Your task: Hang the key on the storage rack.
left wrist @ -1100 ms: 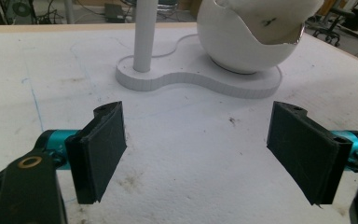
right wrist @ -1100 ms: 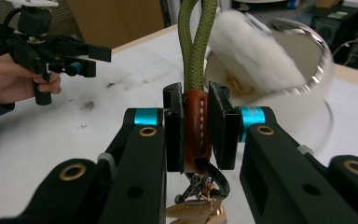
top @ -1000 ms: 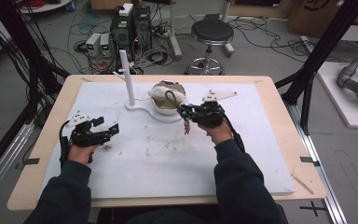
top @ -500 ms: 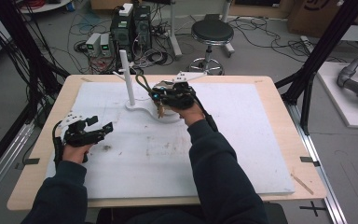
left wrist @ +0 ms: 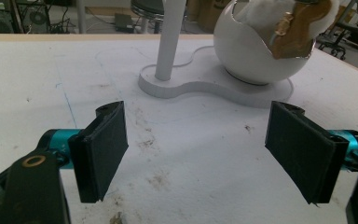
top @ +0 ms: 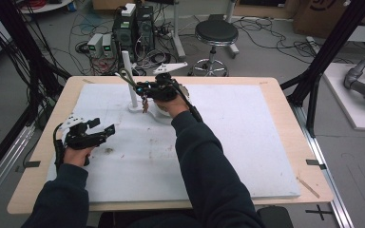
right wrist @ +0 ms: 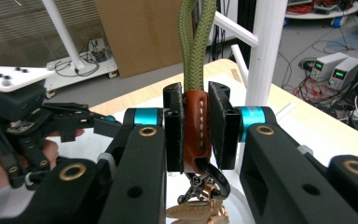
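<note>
Toward the table's left edge, the left gripper (top: 105, 131) rests low over the white mat (top: 247, 142), jaws spread wide with nothing between them. Beside the white peg stand (top: 128, 78), the right gripper (right wrist: 196, 126) is clamped on the brown leather tab of a keychain (right wrist: 196, 133), its green cord loop (right wrist: 193, 42) rising toward the post. Judging by this, the hanging step is underway; next the loop needs lifting over a peg (right wrist: 230, 28), then a release.

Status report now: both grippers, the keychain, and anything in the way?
Right gripper shut on brown leather keychain with green cord loop, beside white stand post. Left gripper open, holds nothing. White round bowl close behind the post.
</note>
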{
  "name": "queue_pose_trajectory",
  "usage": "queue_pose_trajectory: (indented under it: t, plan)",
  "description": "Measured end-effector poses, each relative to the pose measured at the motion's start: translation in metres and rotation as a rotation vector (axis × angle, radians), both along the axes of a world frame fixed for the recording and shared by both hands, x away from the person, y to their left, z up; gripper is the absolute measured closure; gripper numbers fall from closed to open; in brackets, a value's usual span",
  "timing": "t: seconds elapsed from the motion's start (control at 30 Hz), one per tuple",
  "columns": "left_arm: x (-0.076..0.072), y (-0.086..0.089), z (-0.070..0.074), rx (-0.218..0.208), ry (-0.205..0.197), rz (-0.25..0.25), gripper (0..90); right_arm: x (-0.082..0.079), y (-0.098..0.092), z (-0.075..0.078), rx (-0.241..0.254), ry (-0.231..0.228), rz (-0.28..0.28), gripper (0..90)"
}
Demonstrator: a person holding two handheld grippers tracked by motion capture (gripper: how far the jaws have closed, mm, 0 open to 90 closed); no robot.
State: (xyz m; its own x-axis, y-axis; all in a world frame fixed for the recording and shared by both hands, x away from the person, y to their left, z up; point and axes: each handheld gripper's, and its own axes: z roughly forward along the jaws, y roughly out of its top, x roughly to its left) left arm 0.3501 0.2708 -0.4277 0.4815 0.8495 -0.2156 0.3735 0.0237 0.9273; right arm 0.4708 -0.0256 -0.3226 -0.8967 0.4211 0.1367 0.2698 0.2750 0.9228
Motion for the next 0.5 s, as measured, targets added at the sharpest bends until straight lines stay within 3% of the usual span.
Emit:
queue_pose_trajectory:
  t: [0.3,0.4,0.5]
  plan:
    - [0.000,-0.001,0.000,0.002,0.003,-0.005,20.9,0.008,0.019,-0.004,-0.071,-0.008,-0.091,78.3]
    - [0.000,-0.001,-0.001,0.004,0.007,-0.008,20.9,0.011,0.020,-0.009,-0.109,0.003,-0.141,78.2]
    - [0.000,-0.001,-0.001,0.002,0.004,-0.007,20.9,0.013,0.018,-0.011,-0.117,0.023,-0.147,77.7]
